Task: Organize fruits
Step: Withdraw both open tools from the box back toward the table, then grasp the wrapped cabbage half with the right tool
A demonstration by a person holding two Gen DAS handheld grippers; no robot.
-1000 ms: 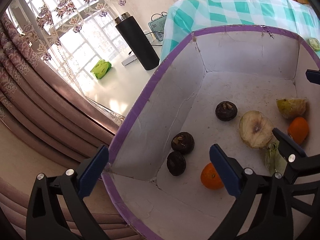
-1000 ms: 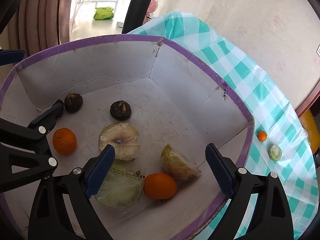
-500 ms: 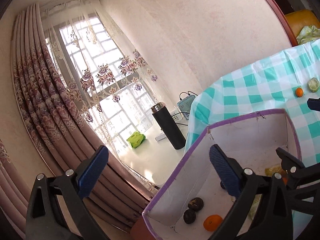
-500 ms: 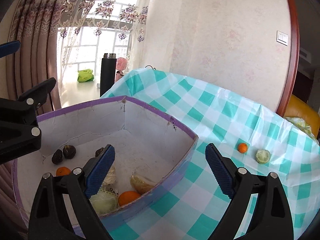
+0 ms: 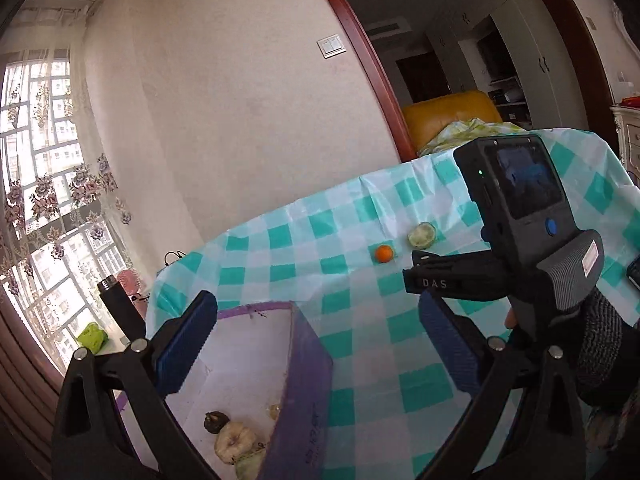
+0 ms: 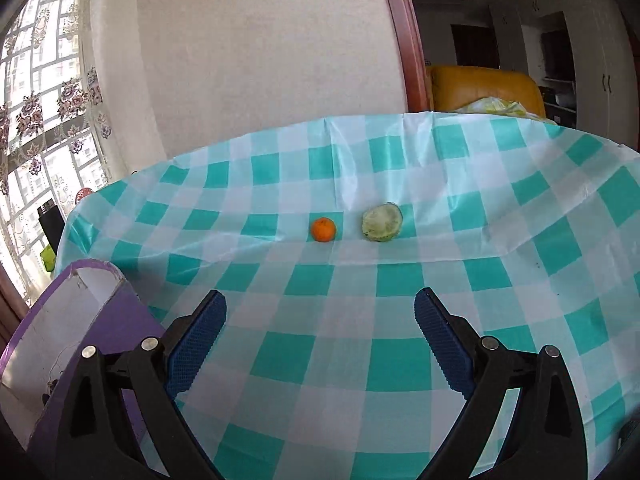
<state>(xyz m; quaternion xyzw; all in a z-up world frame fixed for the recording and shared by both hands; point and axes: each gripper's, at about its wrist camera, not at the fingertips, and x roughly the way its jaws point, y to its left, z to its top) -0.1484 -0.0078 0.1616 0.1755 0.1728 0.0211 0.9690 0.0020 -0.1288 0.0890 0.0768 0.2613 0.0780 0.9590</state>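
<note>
On the checked surface [image 6: 400, 364], two fruits lie loose and well apart from the purple-rimmed box [image 6: 92, 320]: a small orange [image 6: 323, 229] and, just beside it at 3 o'clock, a pale green wrapped fruit [image 6: 382, 222]. Both sit at 12 o'clock from the right tool [image 6: 320, 344], whose jaws are opening, with nothing between them; this aim suggests one of the pair is the next pick. The left tool [image 5: 316, 348] hangs with its pads apart and empty, straddling the box's near corner, probably kept clear while the other reaches. Inside the box, a dark round fruit [image 5: 216, 422] and a pale round fruit [image 5: 234, 440] are visible at the left view's 6 o'clock, so sorting appears partly done. A gloved hand [image 5: 600, 344] carries the right tool's body at that view's 3 o'clock. Beyond the surface stand a dark flask [image 5: 120, 308], a curtained window [image 5: 40, 200] and a yellow seat [image 6: 484, 88]. Nothing stands between the right tool and the fruits; only creases in the cloth lie on the way.
</note>
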